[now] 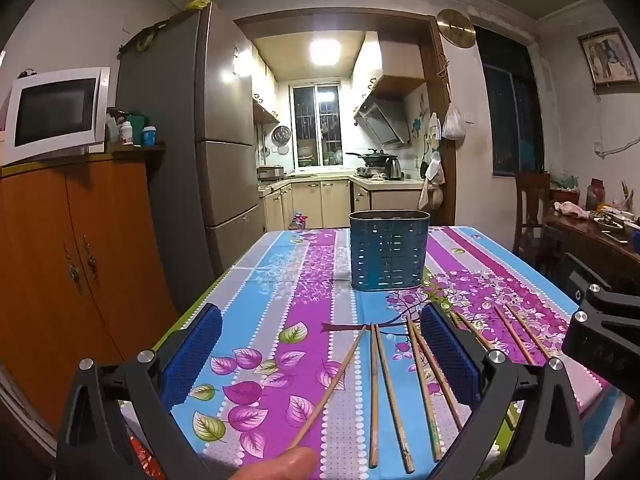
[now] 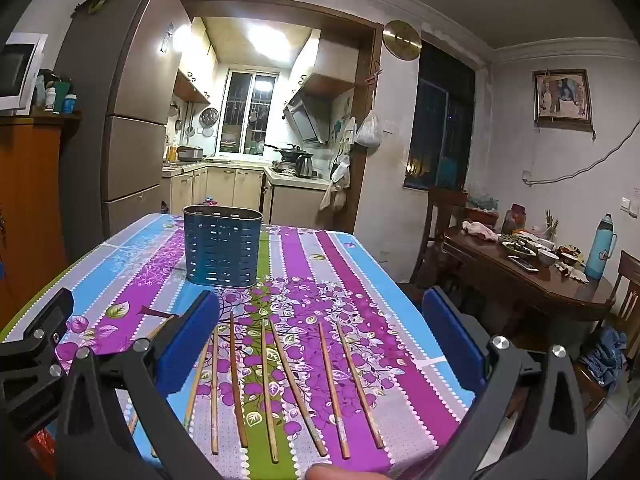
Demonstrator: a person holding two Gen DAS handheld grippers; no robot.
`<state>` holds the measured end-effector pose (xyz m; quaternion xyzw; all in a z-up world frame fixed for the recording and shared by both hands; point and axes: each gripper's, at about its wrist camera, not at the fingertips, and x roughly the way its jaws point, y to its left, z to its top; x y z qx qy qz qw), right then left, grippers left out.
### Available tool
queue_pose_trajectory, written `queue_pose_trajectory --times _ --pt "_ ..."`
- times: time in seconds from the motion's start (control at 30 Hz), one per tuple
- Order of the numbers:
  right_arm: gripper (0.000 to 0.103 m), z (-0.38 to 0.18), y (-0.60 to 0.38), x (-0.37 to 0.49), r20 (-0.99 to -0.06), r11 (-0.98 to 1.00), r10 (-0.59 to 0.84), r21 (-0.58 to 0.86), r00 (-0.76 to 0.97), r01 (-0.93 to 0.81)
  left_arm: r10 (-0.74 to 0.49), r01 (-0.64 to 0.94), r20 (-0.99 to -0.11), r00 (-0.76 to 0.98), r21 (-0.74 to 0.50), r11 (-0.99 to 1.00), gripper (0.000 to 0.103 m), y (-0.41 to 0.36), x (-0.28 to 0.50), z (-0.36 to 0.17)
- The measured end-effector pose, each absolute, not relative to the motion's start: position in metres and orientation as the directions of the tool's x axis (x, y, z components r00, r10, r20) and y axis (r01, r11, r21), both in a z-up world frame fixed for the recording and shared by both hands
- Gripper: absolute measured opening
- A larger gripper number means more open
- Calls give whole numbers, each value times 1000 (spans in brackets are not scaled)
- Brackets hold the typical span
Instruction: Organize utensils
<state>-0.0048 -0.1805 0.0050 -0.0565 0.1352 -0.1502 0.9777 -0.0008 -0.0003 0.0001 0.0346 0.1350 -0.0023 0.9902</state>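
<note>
Several wooden chopsticks [image 1: 394, 396] lie side by side on the flowered tablecloth near the table's front edge; they also show in the right wrist view [image 2: 298, 388]. A blue perforated utensil holder [image 1: 387, 255] stands upright farther back on the table, also in the right wrist view [image 2: 221, 246]; I cannot see inside it. My left gripper [image 1: 320, 364] is open and empty, hovering above the left chopsticks. My right gripper [image 2: 322, 344] is open and empty, above the right chopsticks. The right gripper's body shows at the right edge of the left wrist view [image 1: 600, 332].
The table [image 1: 280, 264] has a striped purple and blue cloth. An orange cabinet [image 1: 72, 260] with a microwave [image 1: 54, 114] and a fridge [image 1: 192, 140] stand to the left. A dark dining table [image 2: 532, 276] with dishes and a chair [image 2: 440, 220] stand to the right.
</note>
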Motion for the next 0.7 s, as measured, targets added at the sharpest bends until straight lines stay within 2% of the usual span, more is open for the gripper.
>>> queue_pose_trajectory --times 0.7 --pt "98 2 -177 -7 -263 951 -300 -162 917 264 20 1 -283 959 72 997 99 2 1 -5"
